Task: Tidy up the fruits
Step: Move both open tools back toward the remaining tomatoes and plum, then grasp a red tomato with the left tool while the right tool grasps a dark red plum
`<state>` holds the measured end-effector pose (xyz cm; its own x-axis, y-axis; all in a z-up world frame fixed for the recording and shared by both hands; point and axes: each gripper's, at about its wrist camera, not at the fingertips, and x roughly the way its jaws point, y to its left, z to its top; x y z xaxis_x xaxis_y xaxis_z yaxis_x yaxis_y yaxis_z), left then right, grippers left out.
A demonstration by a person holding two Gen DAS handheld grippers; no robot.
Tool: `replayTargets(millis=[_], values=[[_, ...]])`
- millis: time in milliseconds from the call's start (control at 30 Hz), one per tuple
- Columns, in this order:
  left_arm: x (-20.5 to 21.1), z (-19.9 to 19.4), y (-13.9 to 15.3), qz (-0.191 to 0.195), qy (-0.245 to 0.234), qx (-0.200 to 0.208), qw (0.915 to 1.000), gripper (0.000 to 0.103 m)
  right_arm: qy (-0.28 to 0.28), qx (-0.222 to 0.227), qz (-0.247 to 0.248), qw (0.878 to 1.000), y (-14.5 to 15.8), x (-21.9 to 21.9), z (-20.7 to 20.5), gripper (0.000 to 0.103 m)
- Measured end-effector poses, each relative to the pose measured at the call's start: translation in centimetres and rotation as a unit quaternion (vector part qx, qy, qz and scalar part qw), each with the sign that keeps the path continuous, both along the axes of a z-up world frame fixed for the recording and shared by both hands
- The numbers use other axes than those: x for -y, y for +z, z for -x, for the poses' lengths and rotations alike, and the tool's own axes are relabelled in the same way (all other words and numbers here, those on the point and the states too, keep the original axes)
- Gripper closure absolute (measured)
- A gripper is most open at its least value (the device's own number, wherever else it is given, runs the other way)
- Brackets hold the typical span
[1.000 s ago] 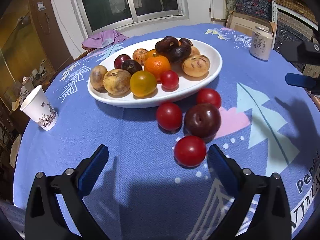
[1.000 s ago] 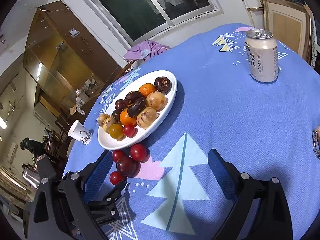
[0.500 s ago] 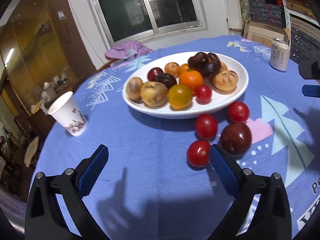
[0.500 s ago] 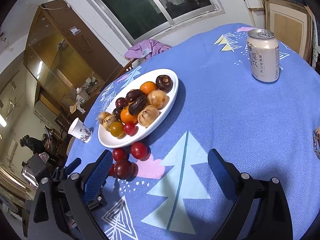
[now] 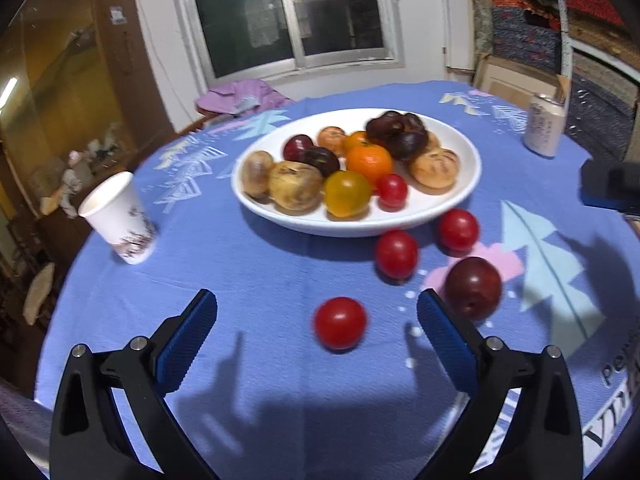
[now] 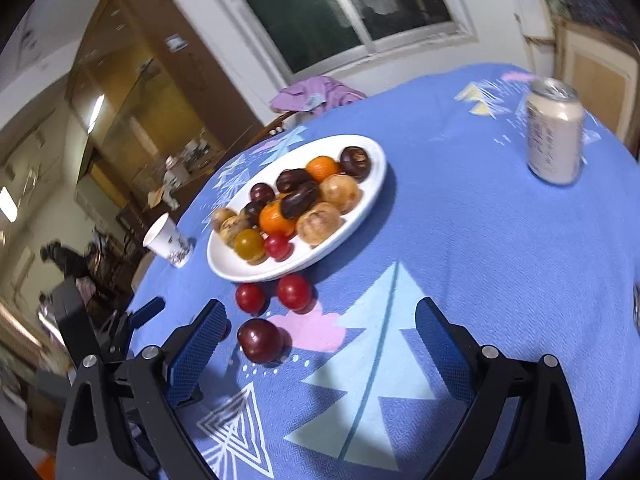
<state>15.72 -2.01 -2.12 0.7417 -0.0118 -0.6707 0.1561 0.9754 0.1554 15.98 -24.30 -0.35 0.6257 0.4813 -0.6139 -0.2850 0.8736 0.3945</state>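
behind the round table ran a dark window (image 5: 288, 16) with a white frame, a tall wooden cabinet (image 6: 132, 92) to one side and a lilac cloth (image 5: 240, 96) bunched at the table's far edge. over the table lay a blue tablecloth (image 5: 248, 264) printed with pale tree shapes. at its middle sat the oval white plate (image 5: 468, 176), heaped with fruit: an orange mandarin (image 5: 369, 162), a yellow-green tomato (image 5: 347, 193), a small red tomato (image 5: 392, 191), dark plums and brownish speckled fruits.

four fruits lay loose on the cloth in front of the plate. two red cherry tomatoes (image 5: 396, 254) (image 5: 458, 229) sat just beside the plate's near rim, the dark purple plum (image 5: 473, 283) a little nearer, and the lone red tomato (image 5: 340, 322) nearest of all.

the left gripper (image 5: 316, 312) hung above the cloth with its blue-padded jaws spread wide; the lone red tomato lay between them, apart from both pads, and the plum sat just outside the right-hand finger (image 5: 444, 338). the right gripper (image 6: 320, 320) also stood wide, its jaws closing a little, with the plum on the cloth between them close to its left-hand pad (image 6: 196, 344), not pressed by it.

off to the side stood a white paper cup (image 5: 120, 220) with a dark print, well apart from the plate, and a pale drink can (image 6: 554, 132) upright toward the far edge. neither stood between a gripper and the loose fruits.
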Motion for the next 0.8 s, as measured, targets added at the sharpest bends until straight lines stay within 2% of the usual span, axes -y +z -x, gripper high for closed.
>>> replayTargets(millis=[67,133,233,400,433,467,600,667,700,733,800], values=[[-0.2,-0.4,-0.4,0.014,-0.005,-0.017,0.9997,0.008,0.035,-0.004,0.024,0.999,-0.5,-1.7,0.1,0.031],[-0.5,-0.8,-0.8,0.032,-0.009,-0.033,0.9989,0.030,0.055,-0.009,0.050,0.997,-1.2,-3.2,0.2,0.039],[-0.7,-1.3,-1.5,0.053,-0.015,-0.058,0.9968,0.034,0.083,-0.008,0.084,0.993,-2.1,-5.2,0.5,0.047],[-0.4,-1.6,-2.2,0.057,-0.029,-0.078,0.9949,0.036,0.102,0.003,0.089,0.991,-2.7,-7.4,0.3,0.049],[-0.3,-1.7,-2.3,0.058,-0.031,-0.084,0.9943,0.043,0.105,0.001,0.086,0.991,-2.9,-7.7,0.3,0.049],[-0.3,-1.7,-2.5,0.059,-0.031,-0.090,0.9937,0.046,0.108,-0.003,0.083,0.991,-3.2,-7.9,0.1,0.049],[-0.7,-1.7,-2.5,0.065,-0.028,-0.090,0.9934,0.050,0.107,-0.008,0.083,0.991,-3.8,-8.4,-0.3,0.054],[-0.9,-1.7,-2.5,0.070,-0.024,-0.088,0.9934,0.055,0.105,-0.011,0.079,0.991,-3.9,-8.7,-0.5,0.062],[-1.1,-1.7,-2.4,0.076,-0.024,-0.086,0.9931,0.061,0.104,-0.009,0.071,0.992,-3.8,-8.5,-0.5,0.065],[-1.3,-1.7,-2.2,0.091,-0.029,-0.086,0.9917,0.073,0.105,-0.009,0.067,0.992,-3.8,-8.5,-0.6,0.066],[-1.6,-1.8,-2.1,0.101,-0.029,-0.085,0.9908,0.073,0.106,-0.011,0.070,0.992,-3.9,-8.5,-0.6,0.066]])
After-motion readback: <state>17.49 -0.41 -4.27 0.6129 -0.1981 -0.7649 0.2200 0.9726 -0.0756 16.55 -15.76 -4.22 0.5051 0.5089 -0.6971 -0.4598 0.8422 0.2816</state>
